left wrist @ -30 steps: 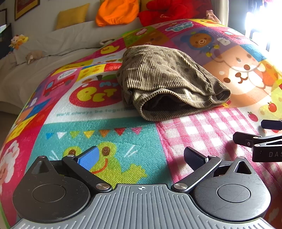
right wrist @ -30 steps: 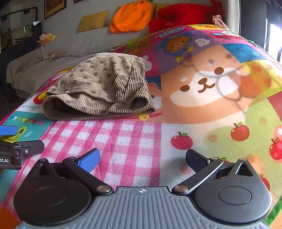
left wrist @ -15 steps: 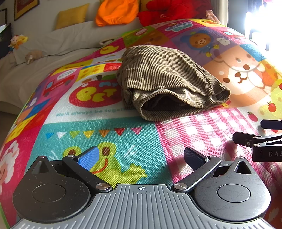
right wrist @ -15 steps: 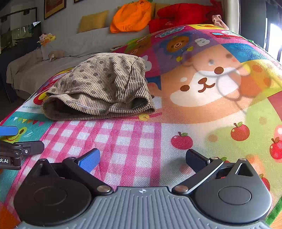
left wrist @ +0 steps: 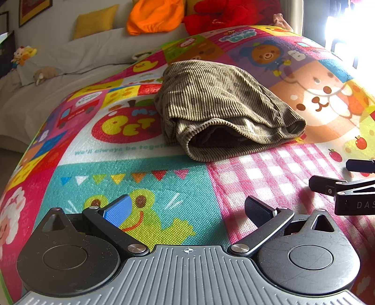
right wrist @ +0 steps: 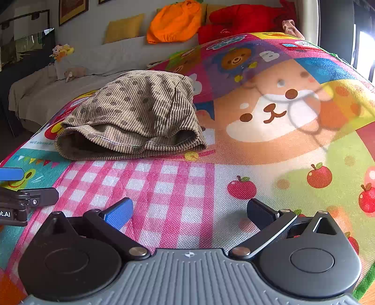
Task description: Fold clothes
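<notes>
A brown dotted corduroy garment (left wrist: 220, 108) lies folded in a thick bundle on the colourful play mat (left wrist: 117, 145), its open hem facing me. The right wrist view shows the same garment (right wrist: 138, 112) at centre left. My left gripper (left wrist: 187, 210) hovers open over the frog picture, well short of the garment, nothing between its fingers. My right gripper (right wrist: 189, 212) is open above the pink check patch, also apart from the cloth. Each gripper shows at the edge of the other's view: the right gripper (left wrist: 351, 185), the left gripper (right wrist: 21, 190).
A grey sofa (left wrist: 58, 77) stands behind the mat with a yellow cushion (left wrist: 93, 21), an orange bundle (left wrist: 154, 16), a red plush item (left wrist: 229, 11) and small toys (left wrist: 23, 54). Bright window light glares at the right (left wrist: 351, 35).
</notes>
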Demonstrator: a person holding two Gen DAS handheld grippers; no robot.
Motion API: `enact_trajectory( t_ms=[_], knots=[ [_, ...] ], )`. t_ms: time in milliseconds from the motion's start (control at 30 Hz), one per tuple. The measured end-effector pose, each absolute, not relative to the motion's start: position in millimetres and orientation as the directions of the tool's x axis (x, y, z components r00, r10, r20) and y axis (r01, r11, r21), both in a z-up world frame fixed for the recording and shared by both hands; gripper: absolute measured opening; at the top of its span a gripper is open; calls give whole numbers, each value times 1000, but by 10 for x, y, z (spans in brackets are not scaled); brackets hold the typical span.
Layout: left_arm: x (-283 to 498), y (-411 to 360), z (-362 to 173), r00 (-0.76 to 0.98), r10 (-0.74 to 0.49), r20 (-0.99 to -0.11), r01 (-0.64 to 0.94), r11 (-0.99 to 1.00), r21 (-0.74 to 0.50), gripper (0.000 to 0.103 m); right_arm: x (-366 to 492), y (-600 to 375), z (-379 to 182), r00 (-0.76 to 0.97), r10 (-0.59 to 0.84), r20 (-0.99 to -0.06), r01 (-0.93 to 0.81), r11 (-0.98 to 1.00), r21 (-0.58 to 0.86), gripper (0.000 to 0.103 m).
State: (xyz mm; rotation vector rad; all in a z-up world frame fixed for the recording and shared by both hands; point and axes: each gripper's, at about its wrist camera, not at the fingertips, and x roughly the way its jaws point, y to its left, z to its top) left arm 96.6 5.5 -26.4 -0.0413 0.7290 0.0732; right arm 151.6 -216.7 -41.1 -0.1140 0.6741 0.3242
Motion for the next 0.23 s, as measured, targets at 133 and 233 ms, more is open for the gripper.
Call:
enact_trajectory(
  t_ms=[133, 233],
  knots=[
    [963, 62, -264, 745, 49, -665, -78, 997, -15, 103, 1518, -2166, -410, 733, 258, -629, -332, 943, 0, 103],
    [945, 140, -238, 754, 13, -657, -71, 996, -61, 103, 1523, -2160, -407, 733, 260, -628, -340, 940, -7, 103]
  ],
)
